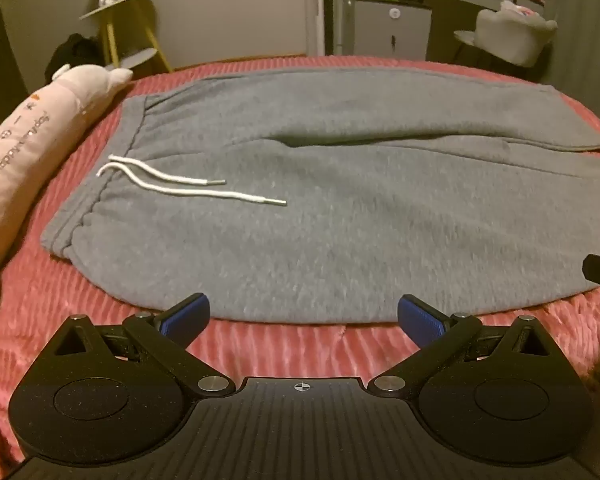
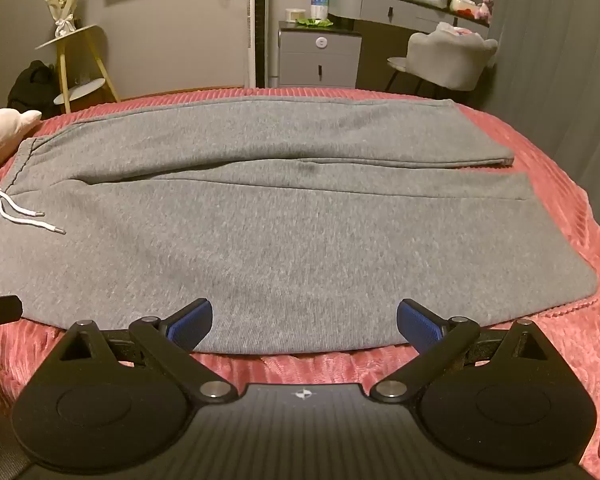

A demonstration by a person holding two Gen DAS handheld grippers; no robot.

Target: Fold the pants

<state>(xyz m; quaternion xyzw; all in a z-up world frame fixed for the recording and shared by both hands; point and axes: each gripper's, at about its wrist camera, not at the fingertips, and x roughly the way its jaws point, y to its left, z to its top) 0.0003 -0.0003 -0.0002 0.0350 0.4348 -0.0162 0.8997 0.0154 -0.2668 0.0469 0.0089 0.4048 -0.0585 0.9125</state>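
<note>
Left wrist view shows my left gripper (image 1: 304, 320) and, alongside, my right gripper (image 2: 305, 322), both with jaws spread wide and empty, poised at the near edge of grey fleece drawstring pants (image 1: 320, 208) lying flat across a pink ribbed bedspread (image 1: 280, 344), likely ready to lift that near leg.

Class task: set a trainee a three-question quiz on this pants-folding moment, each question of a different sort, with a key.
1. True or false: the left gripper is shut on the pants.
2. Which lies on the pants near the waistband? A) drawstring B) belt C) sock
3. Fill in: the pants lie flat on a pink ____.

Key: 1 false, both it and the right gripper are open, at the near edge. 2 A. 3 blanket.
</note>
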